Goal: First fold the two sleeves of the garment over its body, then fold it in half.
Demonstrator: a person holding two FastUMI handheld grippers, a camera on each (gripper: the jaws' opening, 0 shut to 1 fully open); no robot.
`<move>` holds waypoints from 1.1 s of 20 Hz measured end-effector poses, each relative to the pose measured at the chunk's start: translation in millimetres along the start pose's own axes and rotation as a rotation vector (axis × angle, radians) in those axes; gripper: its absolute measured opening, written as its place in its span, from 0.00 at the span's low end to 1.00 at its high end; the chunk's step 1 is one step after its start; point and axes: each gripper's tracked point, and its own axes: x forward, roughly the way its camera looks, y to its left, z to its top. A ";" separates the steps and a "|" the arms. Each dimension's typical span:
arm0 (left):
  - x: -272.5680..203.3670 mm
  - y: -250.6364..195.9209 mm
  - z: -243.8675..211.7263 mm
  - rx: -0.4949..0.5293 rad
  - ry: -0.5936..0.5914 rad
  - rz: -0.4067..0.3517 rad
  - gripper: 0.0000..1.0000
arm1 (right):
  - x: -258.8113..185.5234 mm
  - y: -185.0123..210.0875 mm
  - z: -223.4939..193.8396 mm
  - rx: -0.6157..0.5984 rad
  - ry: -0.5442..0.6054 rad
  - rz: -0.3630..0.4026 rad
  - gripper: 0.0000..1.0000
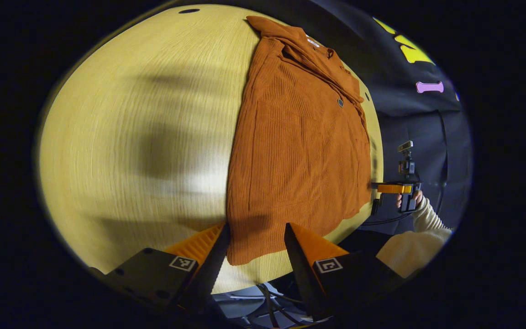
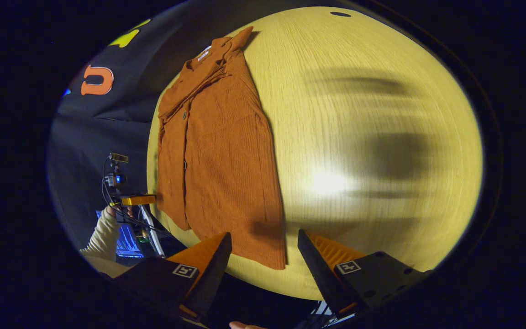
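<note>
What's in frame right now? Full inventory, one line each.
garment: 1, rust-orange ribbed knit with buttons, flat on the table, hem toward the grippers.
table: 1, pale yellow wood grain, under the garment.
left gripper: 1, open, fingers either side of the garment's hem corner.
right gripper: 1, open, at the other hem corner.
hand: 1, in a cream knit sleeve, holding the right gripper, seen from the left gripper view.

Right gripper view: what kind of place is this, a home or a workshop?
Probably a recording booth, not a home: black cloth wall, a bare wooden table holding one orange shirt, and a person's hand-held gripper.
</note>
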 end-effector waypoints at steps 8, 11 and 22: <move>13.8 1.3 4.3 -0.029 -0.006 0.065 0.38 | 26.0 23.9 -3.9 -0.023 0.038 0.018 0.49; 13.3 8.3 1.9 -0.044 -0.021 0.112 0.16 | 45.7 19.2 -2.1 -0.067 0.033 -0.022 0.27; -12.4 -18.6 4.7 0.028 -0.098 0.163 0.03 | 19.4 31.5 4.0 -0.082 -0.013 0.018 0.02</move>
